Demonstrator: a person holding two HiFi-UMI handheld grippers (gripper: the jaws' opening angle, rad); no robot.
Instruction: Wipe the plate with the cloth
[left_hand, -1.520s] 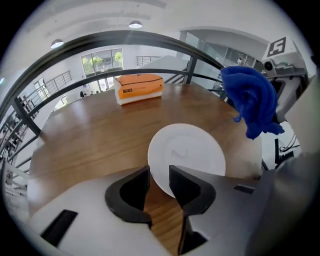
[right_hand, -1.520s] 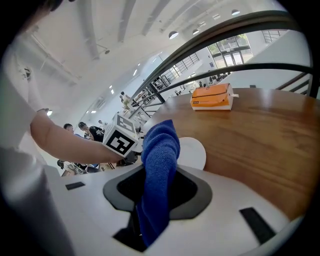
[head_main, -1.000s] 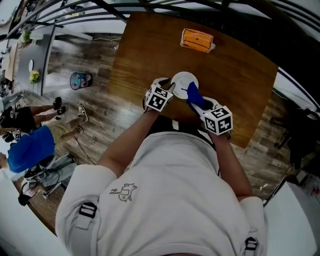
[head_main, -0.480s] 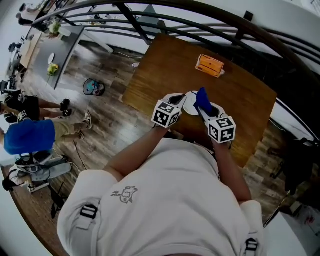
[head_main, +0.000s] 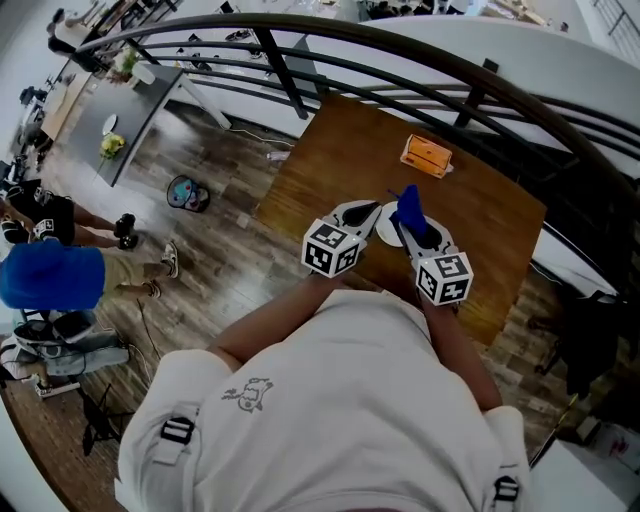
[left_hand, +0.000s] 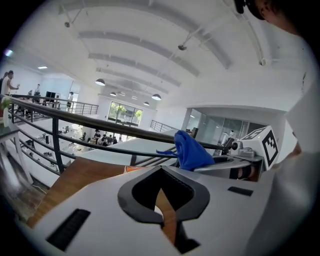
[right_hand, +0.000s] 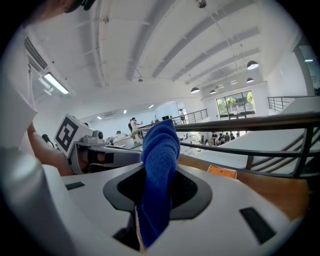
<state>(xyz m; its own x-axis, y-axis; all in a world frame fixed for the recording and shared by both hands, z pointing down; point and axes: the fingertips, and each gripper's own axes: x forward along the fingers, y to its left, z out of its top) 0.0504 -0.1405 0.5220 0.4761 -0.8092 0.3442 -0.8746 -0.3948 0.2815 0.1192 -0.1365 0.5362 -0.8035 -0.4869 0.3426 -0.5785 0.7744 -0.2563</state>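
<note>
i'm raising both grippers off the white plate (head_main: 385, 229); the left gripper (head_main: 371, 211) is now sitting closed and empty, the right gripper (head_main: 403, 228) pinching the blue cloth (right_hand: 159, 160), so wiping is pausing.

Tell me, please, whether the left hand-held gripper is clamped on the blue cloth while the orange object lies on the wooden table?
No: the right hand-held gripper is clamped on the blue cloth, as the right gripper view shows. The orange object does lie on the wooden table.
</note>
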